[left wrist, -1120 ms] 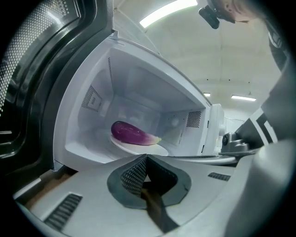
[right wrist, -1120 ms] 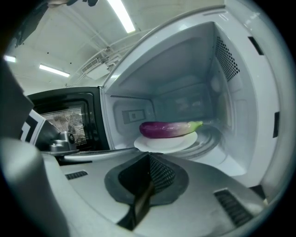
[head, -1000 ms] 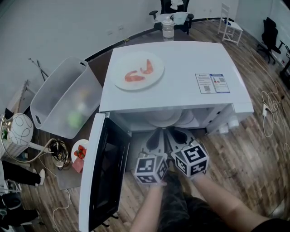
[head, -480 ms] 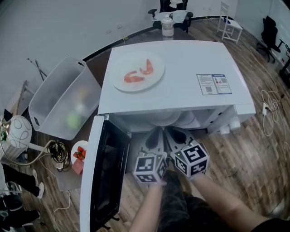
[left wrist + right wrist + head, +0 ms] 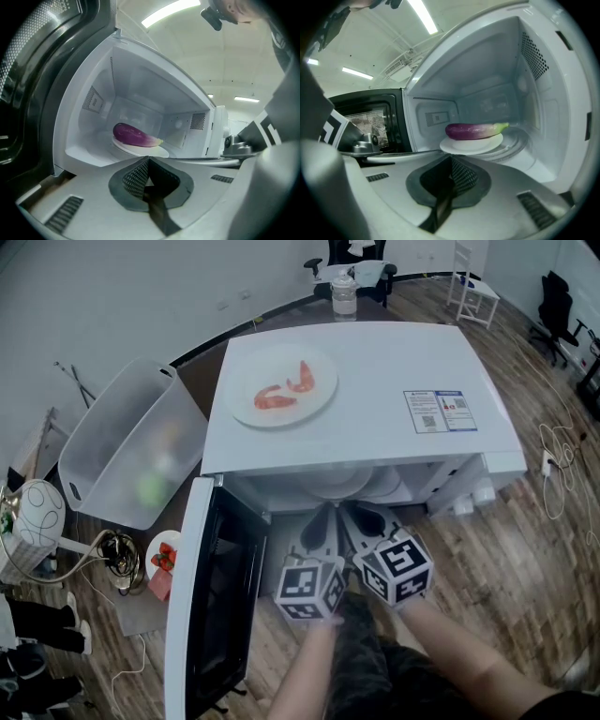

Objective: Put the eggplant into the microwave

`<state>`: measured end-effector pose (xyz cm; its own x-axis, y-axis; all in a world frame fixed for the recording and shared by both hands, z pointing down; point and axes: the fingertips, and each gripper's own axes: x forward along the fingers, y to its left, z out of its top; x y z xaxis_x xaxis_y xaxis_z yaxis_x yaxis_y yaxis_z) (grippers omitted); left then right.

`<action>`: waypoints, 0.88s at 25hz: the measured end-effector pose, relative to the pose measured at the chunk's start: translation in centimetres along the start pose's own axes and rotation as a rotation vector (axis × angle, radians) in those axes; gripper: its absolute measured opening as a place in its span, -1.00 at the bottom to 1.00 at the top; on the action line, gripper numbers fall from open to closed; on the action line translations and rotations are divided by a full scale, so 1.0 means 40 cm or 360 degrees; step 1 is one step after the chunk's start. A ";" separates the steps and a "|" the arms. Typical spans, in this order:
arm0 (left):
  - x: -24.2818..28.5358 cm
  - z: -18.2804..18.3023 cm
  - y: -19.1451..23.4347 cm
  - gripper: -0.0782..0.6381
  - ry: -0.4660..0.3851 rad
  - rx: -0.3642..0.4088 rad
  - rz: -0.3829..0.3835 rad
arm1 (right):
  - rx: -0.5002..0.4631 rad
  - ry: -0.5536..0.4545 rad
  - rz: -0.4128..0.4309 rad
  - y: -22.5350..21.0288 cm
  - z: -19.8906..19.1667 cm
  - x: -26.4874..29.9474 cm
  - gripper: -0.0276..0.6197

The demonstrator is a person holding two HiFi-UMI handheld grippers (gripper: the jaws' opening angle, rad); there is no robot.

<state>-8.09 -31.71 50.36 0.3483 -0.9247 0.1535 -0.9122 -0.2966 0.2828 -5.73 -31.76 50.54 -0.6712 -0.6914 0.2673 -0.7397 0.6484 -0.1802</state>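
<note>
A purple eggplant (image 5: pixel 133 135) (image 5: pixel 474 131) with a green stem end lies on a white plate (image 5: pixel 143 151) (image 5: pixel 471 144) inside the white microwave (image 5: pixel 375 362). The microwave door (image 5: pixel 220 601) hangs wide open at the left. My left gripper (image 5: pixel 323 521) (image 5: pixel 148 161) and right gripper (image 5: pixel 363 519) (image 5: pixel 451 161) sit side by side just outside the opening. Both point into the cavity, shut and with nothing between the pads. The eggplant is hidden in the head view; only the plate's rim (image 5: pixel 333 487) shows under the roof.
A plate of shrimps (image 5: pixel 284 388) rests on the microwave's top beside a label (image 5: pixel 441 412). A clear plastic bin (image 5: pixel 131 446) stands to the left. A small dish with red food (image 5: pixel 165 554) and cables (image 5: pixel 117 554) lie near the door. A bottle (image 5: pixel 344 292) stands behind.
</note>
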 end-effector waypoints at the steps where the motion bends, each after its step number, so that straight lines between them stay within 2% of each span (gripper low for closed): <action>1: -0.004 0.000 -0.002 -0.76 -0.0006 0.0000 -0.0004 | -0.0015 -0.0013 0.0002 0.003 0.003 -0.005 -0.91; 6: -0.029 -0.002 -0.019 -0.76 -0.0045 0.0000 -0.0018 | -0.0040 -0.0127 0.0023 0.023 0.022 -0.035 -0.91; 17: -0.126 0.022 -0.062 -0.76 -0.0142 0.0100 -0.0018 | -0.0126 -0.0151 0.0149 0.093 0.040 -0.108 -0.91; 22: -0.179 0.038 -0.086 -0.76 -0.0165 0.0097 -0.0008 | -0.0104 -0.0156 0.0190 0.130 0.038 -0.149 -0.91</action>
<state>-7.79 -24.43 46.84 0.3318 -0.9419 0.0526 -0.9229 -0.3126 0.2247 -5.65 -24.76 46.59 -0.7580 -0.6339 0.1535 -0.6518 0.7449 -0.1425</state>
